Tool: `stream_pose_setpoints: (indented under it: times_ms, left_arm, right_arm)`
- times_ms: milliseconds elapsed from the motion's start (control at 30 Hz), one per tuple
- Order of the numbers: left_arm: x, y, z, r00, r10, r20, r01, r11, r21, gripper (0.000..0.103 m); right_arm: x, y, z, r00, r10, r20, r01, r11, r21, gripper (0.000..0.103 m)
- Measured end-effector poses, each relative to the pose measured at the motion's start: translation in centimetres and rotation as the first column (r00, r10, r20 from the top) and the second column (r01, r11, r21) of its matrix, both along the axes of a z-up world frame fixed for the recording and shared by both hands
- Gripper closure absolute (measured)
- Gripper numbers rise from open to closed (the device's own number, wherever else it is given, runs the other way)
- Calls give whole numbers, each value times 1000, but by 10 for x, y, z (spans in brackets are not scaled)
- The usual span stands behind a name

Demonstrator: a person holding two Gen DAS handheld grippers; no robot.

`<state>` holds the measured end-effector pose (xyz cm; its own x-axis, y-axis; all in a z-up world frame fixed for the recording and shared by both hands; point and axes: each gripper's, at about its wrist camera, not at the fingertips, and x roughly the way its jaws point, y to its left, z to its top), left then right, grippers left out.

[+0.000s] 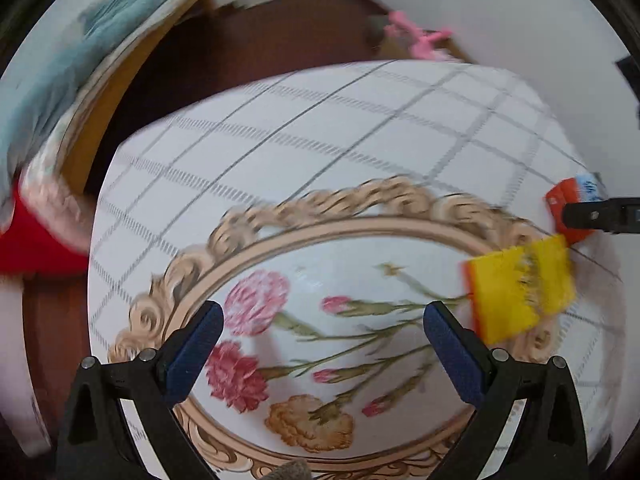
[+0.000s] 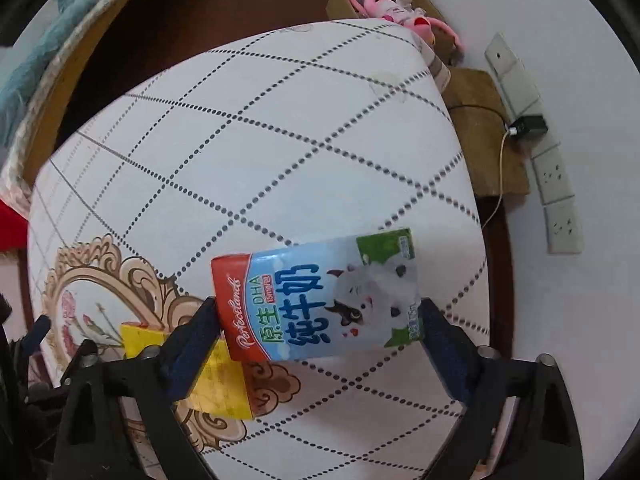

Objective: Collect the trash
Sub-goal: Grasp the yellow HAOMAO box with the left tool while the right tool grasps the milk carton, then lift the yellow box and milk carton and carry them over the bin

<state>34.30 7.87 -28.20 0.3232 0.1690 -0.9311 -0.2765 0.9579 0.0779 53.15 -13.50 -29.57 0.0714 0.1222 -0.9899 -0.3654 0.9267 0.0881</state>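
Note:
A blue-and-white milk carton (image 2: pixel 320 300) with a red end and a goat picture lies sideways between the fingers of my right gripper (image 2: pixel 318 332), which is shut on it just above the table. In the left wrist view the carton's red end (image 1: pixel 568 204) shows at the far right, with a right finger in front of it. A yellow box (image 1: pixel 520 292) lies on the table; it also shows in the right wrist view (image 2: pixel 216 376), partly behind my left finger. My left gripper (image 1: pixel 324 344) is open and empty over the flower print, left of the yellow box.
The white table (image 2: pixel 240 140) has a dotted grid and a flower medallion (image 1: pixel 304 360). A bed with blue bedding (image 1: pixel 60 60) stands to the left. A cardboard box with a pink plush toy (image 2: pixel 396 4) and wall sockets (image 2: pixel 556 184) are beyond the table.

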Motion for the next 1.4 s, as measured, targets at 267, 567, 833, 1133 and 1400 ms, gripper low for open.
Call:
stream_pose_setpoints:
  times_ms: [267,567,833,1133,1400]
  left_arm:
    - [33,-99,4,843,-536,-35,537,843,28,2]
    - [62,-130,-23,771,-626,-112,619,780,-93,27]
    - [27,-83,-22,952,-266,-150,242,957,-160,35]
    - [-12,-50,-21,993,-81,-92,61,978,-200,37]
    - [13,-81,-21,983,-161,-86,153,984,-87,48]
  right_arm:
    - [-35,-53,16,998,-60,1,60,998,17,8]
    - [-38,-61,10,995,-94,-18,94,995,21,8]
    - [-47,-46,10,998,-49,-27,51,998,47,8]
    - [-64,-20,0,995,40,-87,-36,998,44,3]
    - [-65,-9,-2,998,42,-36,-43,999,-20,0]
